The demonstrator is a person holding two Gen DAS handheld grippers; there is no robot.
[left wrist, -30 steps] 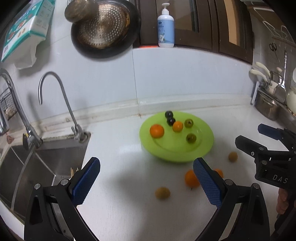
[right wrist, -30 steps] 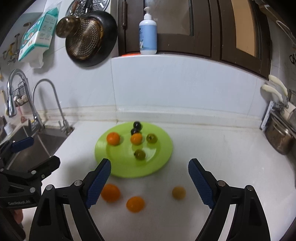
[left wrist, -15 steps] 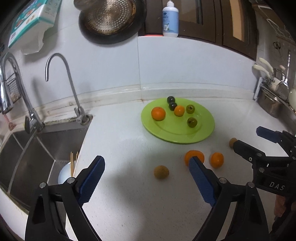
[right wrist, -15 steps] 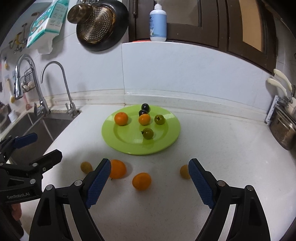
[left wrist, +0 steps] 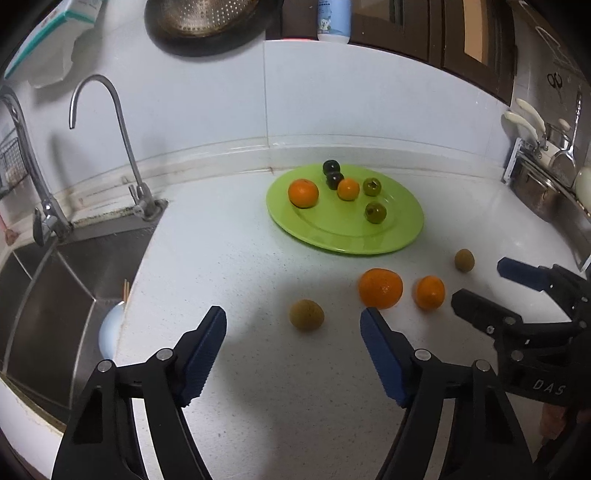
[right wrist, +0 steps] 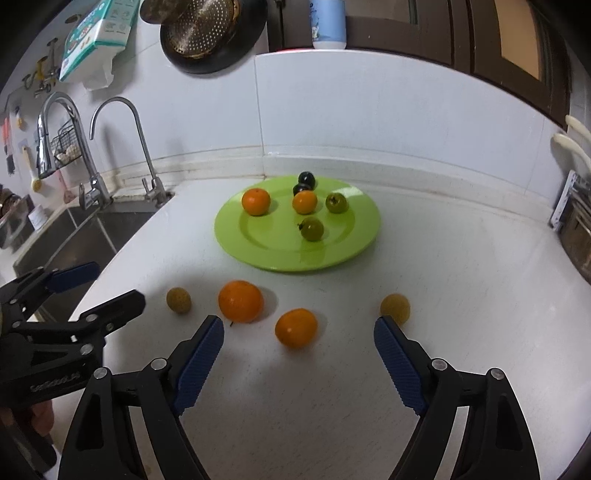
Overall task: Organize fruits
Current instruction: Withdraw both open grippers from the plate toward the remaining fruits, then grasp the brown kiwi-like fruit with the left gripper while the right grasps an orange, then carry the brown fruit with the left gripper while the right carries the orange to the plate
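We're over a white speckled counter (left wrist: pixel 258 369), a steel sink (left wrist: pixel 55 295) off to the left with two curved taps (left wrist: pixel 122 122) at its back edge, white wall tiles behind, dark cabinets above, a colander (right wrist: pixel 207 26) hanging high. On the counter sits the green plate (right wrist: pixel 258 254), carrying two oranges, two green fruits and two dark ones at its far rim. In front of it, loose on the counter, we have a large orange (right wrist: pixel 240 301), a small orange (right wrist: pixel 295 327) just beside it, and two brownish fruits: one to the left (left wrist: pixel 306 314), one to the right (right wrist: pixel 395 308). Our left gripper (left wrist: pixel 293 326) tilts down at the left brown fruit, jaws just closing in but apart, nothing gripped. Our right gripper (right wrist: pixel 299 338) angles down too, fingers spread wide, the small orange ahead between the tips, untouched.
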